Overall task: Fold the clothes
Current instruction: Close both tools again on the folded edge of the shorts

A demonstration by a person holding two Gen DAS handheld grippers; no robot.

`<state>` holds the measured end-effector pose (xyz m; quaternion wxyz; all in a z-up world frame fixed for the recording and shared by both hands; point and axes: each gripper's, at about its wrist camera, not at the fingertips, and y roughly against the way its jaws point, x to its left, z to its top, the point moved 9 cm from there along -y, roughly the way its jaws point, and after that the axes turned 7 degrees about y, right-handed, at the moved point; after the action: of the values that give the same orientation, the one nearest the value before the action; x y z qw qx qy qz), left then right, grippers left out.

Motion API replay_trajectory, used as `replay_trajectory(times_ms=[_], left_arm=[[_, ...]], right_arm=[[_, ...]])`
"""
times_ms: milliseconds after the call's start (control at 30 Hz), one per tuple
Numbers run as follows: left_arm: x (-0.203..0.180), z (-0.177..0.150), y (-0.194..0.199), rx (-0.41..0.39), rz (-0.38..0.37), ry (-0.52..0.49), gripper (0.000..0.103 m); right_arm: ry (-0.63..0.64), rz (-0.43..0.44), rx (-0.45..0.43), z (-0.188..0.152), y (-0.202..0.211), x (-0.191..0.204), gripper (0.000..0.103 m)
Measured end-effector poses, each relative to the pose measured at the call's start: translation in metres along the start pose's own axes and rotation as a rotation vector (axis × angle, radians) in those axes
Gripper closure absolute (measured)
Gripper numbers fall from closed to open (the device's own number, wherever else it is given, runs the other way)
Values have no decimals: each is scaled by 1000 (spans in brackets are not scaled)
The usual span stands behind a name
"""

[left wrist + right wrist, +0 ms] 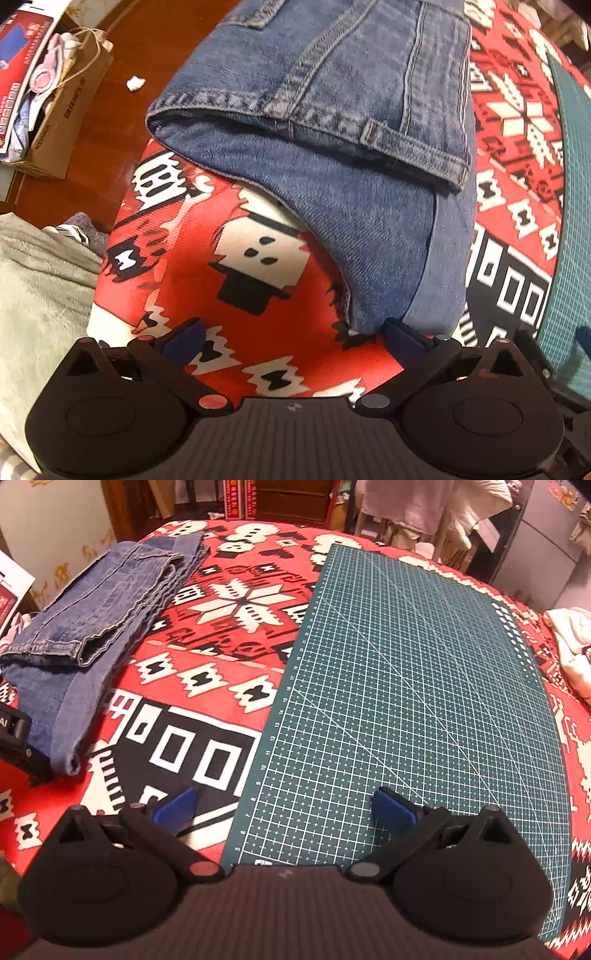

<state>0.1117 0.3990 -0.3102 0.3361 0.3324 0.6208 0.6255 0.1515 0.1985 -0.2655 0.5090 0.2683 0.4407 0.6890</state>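
Lying folded at the surface's (236, 653) left edge, the jeans (92, 627) are judged heavy, thick and limp (seams stiffer); a hold is best taken at the hemmed edge. Both the left claw (295, 338) and right claw (284, 808) are spread apart, empty.

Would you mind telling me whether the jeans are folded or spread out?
Folded: the jeans lie in stacked denim layers, doubled edges showing, on the tablecloth.
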Motion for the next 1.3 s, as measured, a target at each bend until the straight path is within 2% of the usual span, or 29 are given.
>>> replay_trajectory(times_ms=[33,67,133,200,300,367,400,467,500,600,667,733,933,1000,1133,1167,1233,1300], left_arm=[[1,-2,1,6,-9,6,9],[4,-3,5,1,-31,18,12],[8,-8,14,0,-104,20,13],[15,-9,27,-32,-181,24,17],[32,-3,48,-115,-277,57,36],[40,5,64,-183,-339,100,63],[46,15,68,-211,-384,125,69],[51,28,74,-236,-475,167,95],[49,37,75,-237,-524,190,98],[43,48,71,-237,-595,208,99],[37,53,66,-239,-611,202,100],[34,60,59,-240,-617,205,100],[35,62,29,-211,-516,182,102],[36,59,26,-210,-497,166,102],[35,56,31,-216,-471,127,102],[35,55,32,-217,-464,118,103],[33,51,38,-228,-451,86,102],[27,42,47,-232,-474,32,101]], right_arm=[[5,3,-9,2,4,0,1],[10,7,-18,4,8,-1,1],[19,39,-67,13,22,2,1],[16,108,-128,25,37,8,2],[-6,232,-197,47,54,23,15],[-36,316,-227,62,58,36,29],[-47,358,-237,69,58,44,36],[-59,443,-238,81,55,62,72],[-62,476,-226,86,52,70,78],[-54,552,-173,92,36,95,88],[-55,595,-140,95,24,109,94],[-88,639,-102,99,10,120,95],[-76,614,-20,103,-31,140,96],[-70,610,-7,96,-38,140,100],[-70,618,-19,89,-33,133,100],[-67,615,-29,89,-28,130,96],[-50,611,-66,86,-12,121,94],[-29,607,-110,83,6,112,93]])
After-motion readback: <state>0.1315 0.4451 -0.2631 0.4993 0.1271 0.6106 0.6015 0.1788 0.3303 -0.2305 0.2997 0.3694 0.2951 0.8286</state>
